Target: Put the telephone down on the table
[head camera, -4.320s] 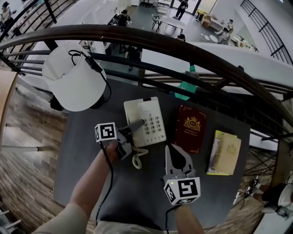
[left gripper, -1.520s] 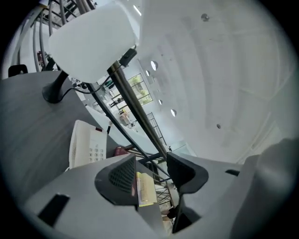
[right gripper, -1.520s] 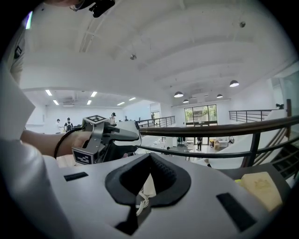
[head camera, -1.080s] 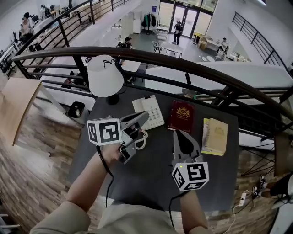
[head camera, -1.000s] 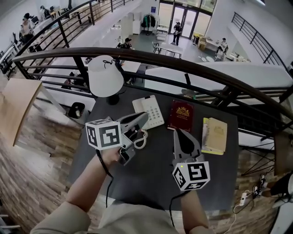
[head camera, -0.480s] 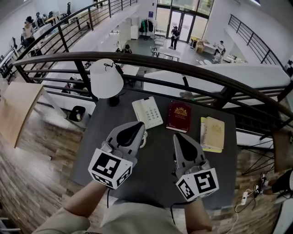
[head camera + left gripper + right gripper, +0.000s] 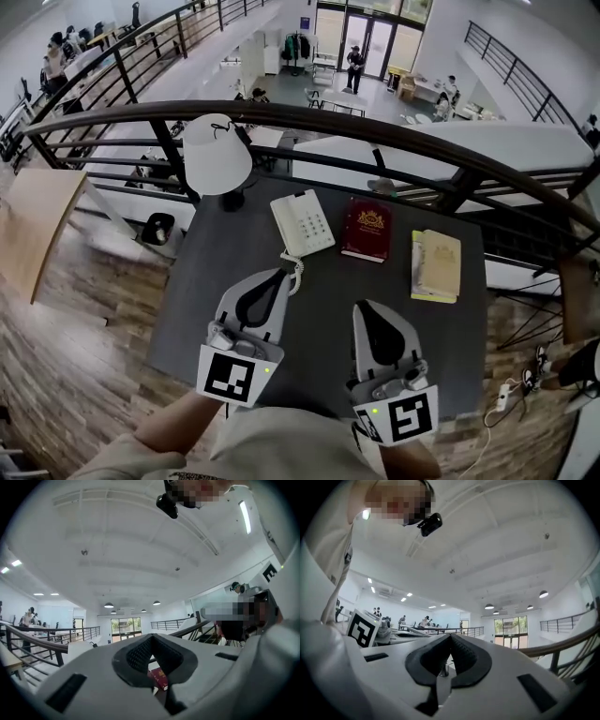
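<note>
Since the telephone (image 7: 302,223) lies flat on the worktop (image 7: 211,291), the job looks done to me. It sits at the far side, between the lamp (image 7: 217,155) and the red book (image 7: 367,230), ahead of my left tongs (image 7: 281,273) — the nearer pair — with its long axis running away from me and tipped a little leftward. It has a cream body with a keypad on its right half, and the handset seems seated along the left. Its coiled cord (image 7: 296,275) trails back to just beside my left tips. Both tongs are fully closed on nothing — the right tongs (image 7: 362,307) hang near me, well apart from the telephone.
</note>
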A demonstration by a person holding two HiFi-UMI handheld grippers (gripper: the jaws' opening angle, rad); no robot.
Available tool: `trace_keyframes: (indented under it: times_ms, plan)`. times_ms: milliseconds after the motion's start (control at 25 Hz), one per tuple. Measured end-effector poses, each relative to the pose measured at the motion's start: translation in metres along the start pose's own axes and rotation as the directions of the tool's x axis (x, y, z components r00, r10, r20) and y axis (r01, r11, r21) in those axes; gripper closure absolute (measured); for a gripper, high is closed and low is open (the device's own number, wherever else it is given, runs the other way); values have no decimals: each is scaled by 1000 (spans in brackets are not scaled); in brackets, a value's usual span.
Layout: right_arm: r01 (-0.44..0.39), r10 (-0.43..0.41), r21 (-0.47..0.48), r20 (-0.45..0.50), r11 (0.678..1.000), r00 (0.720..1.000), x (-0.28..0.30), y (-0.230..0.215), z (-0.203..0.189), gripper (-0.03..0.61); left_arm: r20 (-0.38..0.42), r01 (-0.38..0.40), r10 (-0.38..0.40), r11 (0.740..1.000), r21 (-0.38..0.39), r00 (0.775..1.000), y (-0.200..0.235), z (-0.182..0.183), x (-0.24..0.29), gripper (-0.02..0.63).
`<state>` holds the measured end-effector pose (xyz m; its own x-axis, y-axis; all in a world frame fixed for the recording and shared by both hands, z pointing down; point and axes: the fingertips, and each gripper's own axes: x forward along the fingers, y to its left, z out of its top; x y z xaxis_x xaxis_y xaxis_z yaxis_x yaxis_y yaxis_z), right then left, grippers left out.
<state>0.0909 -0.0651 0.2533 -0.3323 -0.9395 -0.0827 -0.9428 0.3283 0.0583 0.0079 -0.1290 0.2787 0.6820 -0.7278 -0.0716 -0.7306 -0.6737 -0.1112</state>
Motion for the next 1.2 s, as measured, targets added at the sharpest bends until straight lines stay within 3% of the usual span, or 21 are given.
trace_keyframes:
  times_ms: [200,440,720,1200]
  plan:
    - [39,-40,-72,-16,997,999,-7,-1,-18,578,-20,-27,27,1000,-15,999,3,-18,-16,609]
    - [23,-27,-36,-93,999,995,-4,-1,-51,578,-36,-28,27,999,-25,999,-1,-31,-23,609]
    - [6,-8,-23,-89,1000,996,2,4,-51,578,-30,-20,20,1000,-4,999,-4,-28,-18,609]
    - [-5,-1,-79,-77,997,997,-3,12,-42,578,-44,-56,55,998,-3,997,2,-24,-34,609]
